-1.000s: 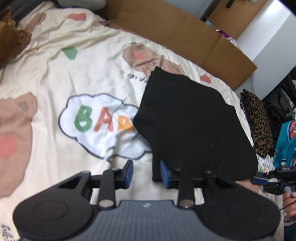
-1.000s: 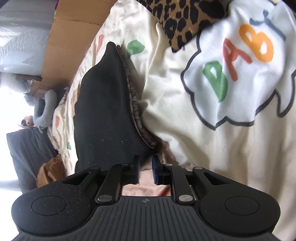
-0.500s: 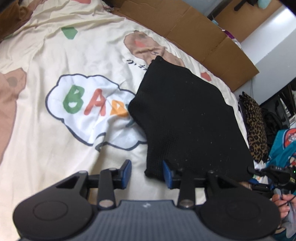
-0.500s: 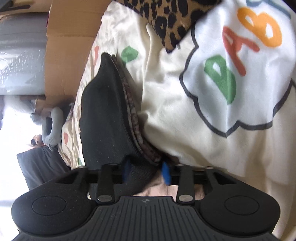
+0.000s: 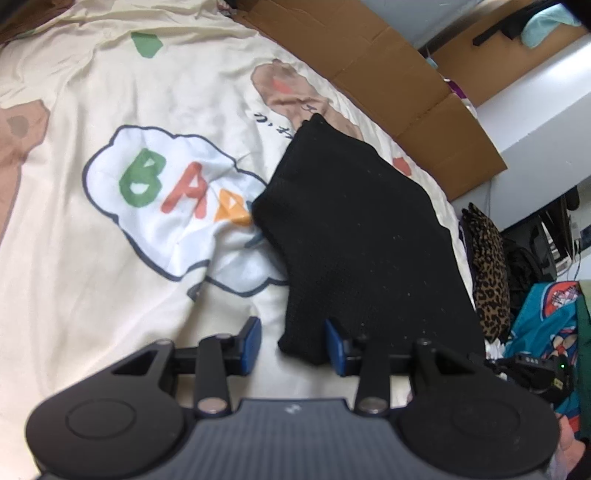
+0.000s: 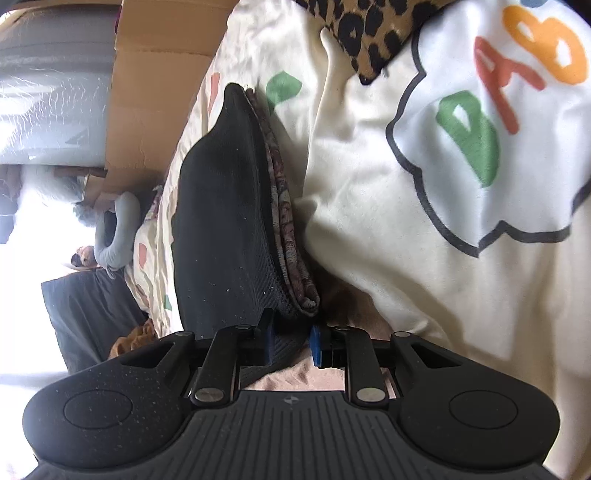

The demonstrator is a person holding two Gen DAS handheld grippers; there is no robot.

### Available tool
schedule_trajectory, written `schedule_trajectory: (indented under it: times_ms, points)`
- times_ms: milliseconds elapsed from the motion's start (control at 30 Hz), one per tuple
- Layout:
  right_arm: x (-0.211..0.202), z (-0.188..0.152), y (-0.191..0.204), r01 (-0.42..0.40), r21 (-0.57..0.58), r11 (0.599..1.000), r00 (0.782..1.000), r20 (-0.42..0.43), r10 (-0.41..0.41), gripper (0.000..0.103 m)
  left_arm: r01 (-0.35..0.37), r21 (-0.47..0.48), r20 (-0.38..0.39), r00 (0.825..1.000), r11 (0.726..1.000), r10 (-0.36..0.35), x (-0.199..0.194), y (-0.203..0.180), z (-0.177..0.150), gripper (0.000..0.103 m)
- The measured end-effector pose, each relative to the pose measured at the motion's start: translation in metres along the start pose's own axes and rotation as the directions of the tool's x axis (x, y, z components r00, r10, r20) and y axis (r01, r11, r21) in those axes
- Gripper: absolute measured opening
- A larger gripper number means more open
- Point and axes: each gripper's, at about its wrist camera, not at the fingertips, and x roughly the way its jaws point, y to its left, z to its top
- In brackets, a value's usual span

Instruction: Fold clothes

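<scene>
A folded black knit garment (image 5: 362, 236) lies on the cream cartoon bedsheet (image 5: 92, 277). My left gripper (image 5: 293, 345) is open, and the garment's near corner sits between its blue pads, close to the right one. In the right wrist view the same black garment (image 6: 221, 221) lies over a brown patterned layer (image 6: 288, 221). My right gripper (image 6: 291, 345) is shut on the garment's near edge, with black fabric filling the gap between the pads. The right gripper (image 5: 532, 365) also shows at the lower right of the left wrist view.
Flattened cardboard (image 5: 388, 74) lines the far side of the bed. A leopard-print cloth (image 5: 487, 266) and a teal garment (image 5: 546, 321) lie at the right edge. The leopard-print cloth (image 6: 373, 33) shows again at the top of the right wrist view, and dark bedding (image 6: 85, 314) lies at the left.
My right gripper opened, moved onto the garment's edge and has closed on it. My left gripper stayed open and shifted slightly, so the garment's corner now lies between its pads.
</scene>
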Motion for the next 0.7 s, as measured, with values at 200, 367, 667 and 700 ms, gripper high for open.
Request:
schedule_trajectory:
  times_ms: [200, 367, 667, 700]
  points:
    - [0.005, -0.002, -0.003, -0.008, 0.016, 1.0, 1.0, 0.012, 0.008, 0.019, 0.043, -0.043, -0.024, 0.999, 0.998, -0.044, 0.005, 0.003, -0.002, 0.011]
    - [0.005, -0.003, -0.001, 0.011, 0.014, 1.0, 1.0, 0.025, -0.011, 0.009, 0.024, -0.027, -0.039, 0.999, 0.999, -0.025, 0.005, -0.002, 0.0, 0.005]
    - [-0.002, -0.003, 0.025, 0.064, -0.074, 0.995, 0.998, 0.008, -0.064, 0.007, -0.024, 0.05, -0.056, 0.998, 0.998, 0.027, -0.017, -0.019, 0.011, 0.004]
    - [-0.003, -0.003, 0.028, 0.069, -0.085, 0.994, 0.998, 0.001, -0.069, 0.007, -0.03, 0.055, -0.056, 0.998, 0.998, 0.033, -0.02, -0.021, 0.012, 0.004]
